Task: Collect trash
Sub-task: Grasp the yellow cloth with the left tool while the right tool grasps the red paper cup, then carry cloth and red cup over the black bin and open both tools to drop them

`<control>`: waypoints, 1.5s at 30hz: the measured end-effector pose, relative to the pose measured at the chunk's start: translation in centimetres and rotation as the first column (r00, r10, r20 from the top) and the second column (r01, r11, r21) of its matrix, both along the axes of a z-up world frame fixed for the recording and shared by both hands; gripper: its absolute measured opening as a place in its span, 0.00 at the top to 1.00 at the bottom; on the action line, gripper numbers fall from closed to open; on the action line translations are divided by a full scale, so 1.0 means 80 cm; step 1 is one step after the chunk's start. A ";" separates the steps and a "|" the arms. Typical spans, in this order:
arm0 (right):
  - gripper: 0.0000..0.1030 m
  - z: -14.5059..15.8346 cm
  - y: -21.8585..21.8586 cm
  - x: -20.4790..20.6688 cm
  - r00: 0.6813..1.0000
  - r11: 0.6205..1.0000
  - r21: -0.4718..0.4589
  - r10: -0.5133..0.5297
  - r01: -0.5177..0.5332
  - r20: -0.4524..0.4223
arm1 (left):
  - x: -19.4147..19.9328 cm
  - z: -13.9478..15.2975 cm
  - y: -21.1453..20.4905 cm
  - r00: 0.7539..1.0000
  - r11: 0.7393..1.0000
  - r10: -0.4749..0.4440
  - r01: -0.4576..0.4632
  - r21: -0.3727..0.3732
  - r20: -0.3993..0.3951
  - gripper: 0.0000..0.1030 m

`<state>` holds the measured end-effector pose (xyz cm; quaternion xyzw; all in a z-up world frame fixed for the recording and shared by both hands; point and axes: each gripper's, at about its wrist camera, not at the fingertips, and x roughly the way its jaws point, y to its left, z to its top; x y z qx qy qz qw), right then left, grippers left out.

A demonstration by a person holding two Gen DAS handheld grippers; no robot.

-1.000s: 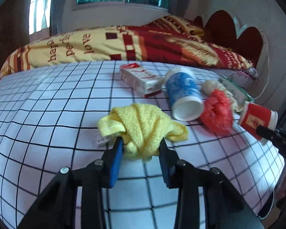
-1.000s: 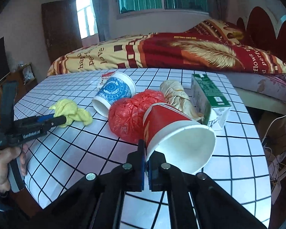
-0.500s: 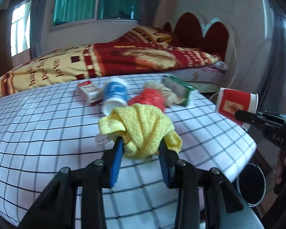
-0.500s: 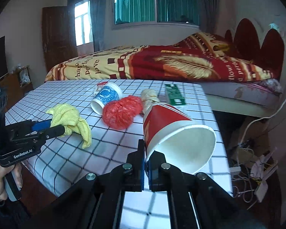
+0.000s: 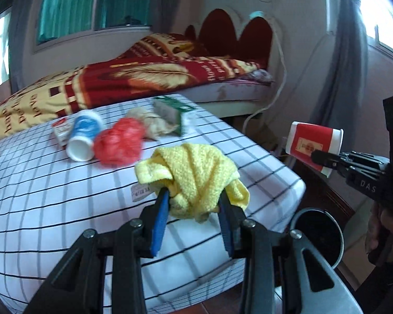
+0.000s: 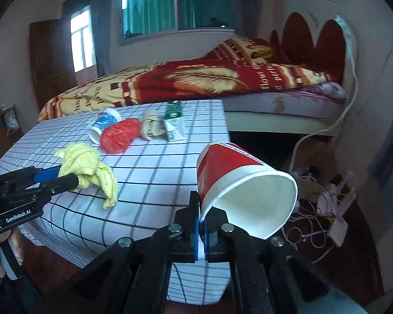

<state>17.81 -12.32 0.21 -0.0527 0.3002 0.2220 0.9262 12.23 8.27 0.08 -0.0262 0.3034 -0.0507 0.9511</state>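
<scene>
I am gripping the yellow cloth [image 5: 196, 175] in my left gripper [image 5: 194, 204] and pinching the red cup's [image 6: 238, 180] rim in my right gripper [image 6: 200, 222], past the bench [image 6: 170, 167] edge.

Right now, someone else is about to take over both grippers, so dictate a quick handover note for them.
Left gripper: shut on the yellow cloth, held off the table.
Right gripper: shut on the rim of the red paper cup, held out past the table's edge.
Dark round bin sits on the floor beside the table, below the cup.
Still lying on the table: blue cup, red bag, crumpled paper, green carton, small red box.
Done: two items picked up. Left: drop both, then collect the other five.
</scene>
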 end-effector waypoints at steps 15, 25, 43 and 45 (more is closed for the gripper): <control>0.98 -0.004 -0.095 -0.023 0.988 0.988 -0.002 -0.157 0.157 0.008 | 0.005 0.003 -0.095 0.992 0.992 -0.128 0.128 0.024 0.008 0.64; 0.98 -0.019 -0.144 -0.034 0.974 0.974 -0.017 -0.228 0.228 -0.015 | 0.007 0.000 -0.143 0.980 0.979 -0.201 0.201 0.026 0.000 0.64; 0.98 -0.034 -0.212 -0.060 0.951 0.952 -0.023 -0.306 0.306 -0.033 | 0.011 -0.018 -0.214 0.953 0.954 -0.300 0.301 0.014 -0.031 0.64; 0.98 -0.037 -0.219 -0.064 0.949 0.950 -0.029 -0.313 0.312 -0.040 | 0.012 -0.022 -0.222 0.949 0.949 -0.313 0.314 0.013 -0.037 0.64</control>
